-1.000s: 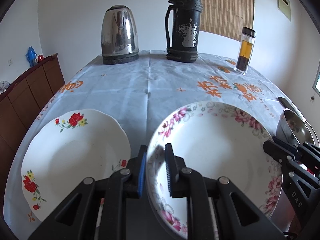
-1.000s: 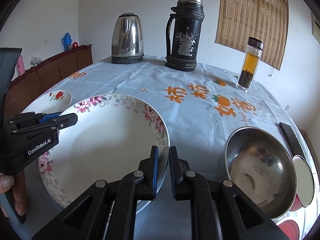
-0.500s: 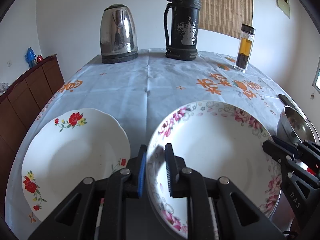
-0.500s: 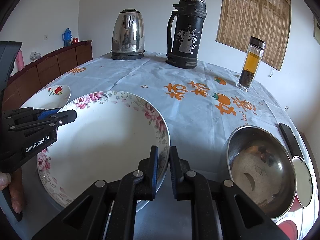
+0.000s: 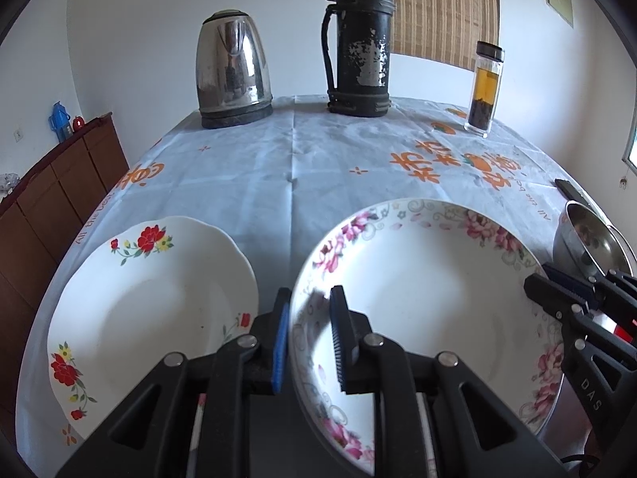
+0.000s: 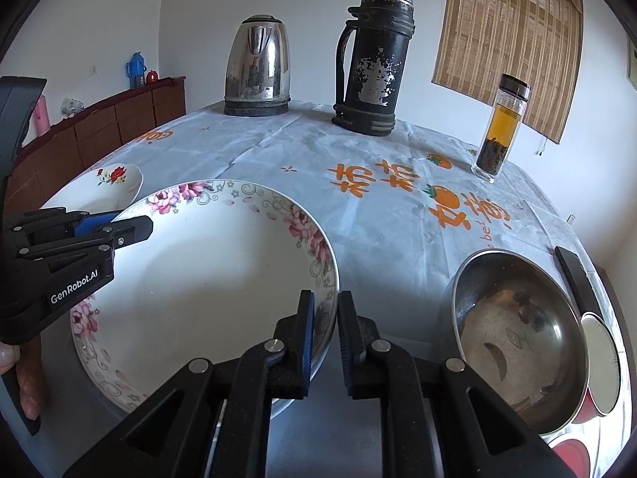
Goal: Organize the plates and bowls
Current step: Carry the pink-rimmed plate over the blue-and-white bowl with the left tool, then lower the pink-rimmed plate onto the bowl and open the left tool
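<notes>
Basically early: L gripper & R gripper both clamp pink-flower plate rim. Red-flower plate, steel bowl not stacked yet.

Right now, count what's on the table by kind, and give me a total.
Plates: 2, pink-flowered and red-flowered
Steel bowls: 1
Kettles: 1
Flasks: 1
Tea bottles: 1
Total: 6, leaving out partly hidden items at the right edge.

Left claw: black, blue-padded, angled downward, pads clamped on a rim.
Right claw: black, angled downward, pads clamped likewise.
Hand: fingers wrap left handle.
</notes>
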Demonstrator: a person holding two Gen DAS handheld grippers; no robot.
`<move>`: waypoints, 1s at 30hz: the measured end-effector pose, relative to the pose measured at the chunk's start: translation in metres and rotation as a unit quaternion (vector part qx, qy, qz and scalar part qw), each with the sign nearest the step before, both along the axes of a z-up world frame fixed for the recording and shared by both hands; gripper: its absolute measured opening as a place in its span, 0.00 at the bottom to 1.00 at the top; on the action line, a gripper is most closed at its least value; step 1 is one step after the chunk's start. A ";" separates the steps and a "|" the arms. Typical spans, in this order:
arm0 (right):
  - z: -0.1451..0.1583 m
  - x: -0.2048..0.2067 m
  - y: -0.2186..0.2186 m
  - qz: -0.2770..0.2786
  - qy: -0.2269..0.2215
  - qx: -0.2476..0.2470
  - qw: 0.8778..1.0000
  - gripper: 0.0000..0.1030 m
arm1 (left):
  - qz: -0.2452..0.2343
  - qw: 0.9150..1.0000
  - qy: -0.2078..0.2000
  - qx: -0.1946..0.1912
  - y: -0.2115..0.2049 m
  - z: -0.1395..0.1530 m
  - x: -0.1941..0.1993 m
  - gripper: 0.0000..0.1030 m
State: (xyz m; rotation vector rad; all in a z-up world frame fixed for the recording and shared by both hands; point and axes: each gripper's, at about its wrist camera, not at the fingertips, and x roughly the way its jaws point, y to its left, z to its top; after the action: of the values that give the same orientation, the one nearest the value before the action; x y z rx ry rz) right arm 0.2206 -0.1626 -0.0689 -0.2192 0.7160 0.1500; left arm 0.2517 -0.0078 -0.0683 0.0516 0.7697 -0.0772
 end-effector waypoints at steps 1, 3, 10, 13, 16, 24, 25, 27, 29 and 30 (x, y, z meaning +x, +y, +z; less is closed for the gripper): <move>0.000 0.000 0.000 0.000 0.000 0.000 1.000 0.14 | 0.000 1.000 0.000 0.001 0.000 0.000 0.000 0.16; 0.000 0.000 0.000 0.000 0.000 0.000 1.000 0.14 | 0.000 1.000 0.000 0.002 0.000 0.000 0.000 0.16; 0.000 0.000 0.000 0.000 0.000 0.000 1.000 0.14 | -0.003 1.000 0.001 0.012 -0.003 -0.001 0.000 0.19; 0.000 0.000 0.000 0.000 0.000 0.000 1.000 0.14 | -0.004 1.000 0.001 0.015 -0.004 -0.001 0.000 0.19; 0.000 0.000 0.000 0.000 0.000 0.000 1.000 0.14 | -0.004 1.000 0.001 0.015 -0.004 -0.001 0.000 0.19; -0.001 -0.001 0.001 0.000 -0.001 -0.004 1.000 0.14 | -0.006 1.000 0.002 0.014 -0.006 -0.001 0.000 0.20; -0.002 -0.001 0.001 0.000 -0.001 -0.004 1.000 0.14 | -0.006 1.000 0.002 0.014 -0.006 -0.001 -0.001 0.20; -0.002 -0.002 0.001 0.000 -0.001 -0.004 1.000 0.14 | -0.006 1.000 0.003 0.014 -0.005 -0.001 0.000 0.20; -0.002 -0.002 0.001 0.001 -0.001 -0.005 1.000 0.14 | -0.006 1.000 0.003 0.014 -0.005 -0.001 -0.001 0.20; -0.002 -0.002 0.001 0.000 -0.001 -0.004 1.000 0.14 | -0.006 1.000 0.003 0.014 -0.005 -0.001 0.000 0.20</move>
State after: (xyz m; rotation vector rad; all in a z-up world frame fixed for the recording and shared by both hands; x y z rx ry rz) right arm 0.2189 -0.1615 -0.0707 -0.2282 0.7155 0.1477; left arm 0.2514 -0.0128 -0.0694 0.0833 0.7762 -0.0784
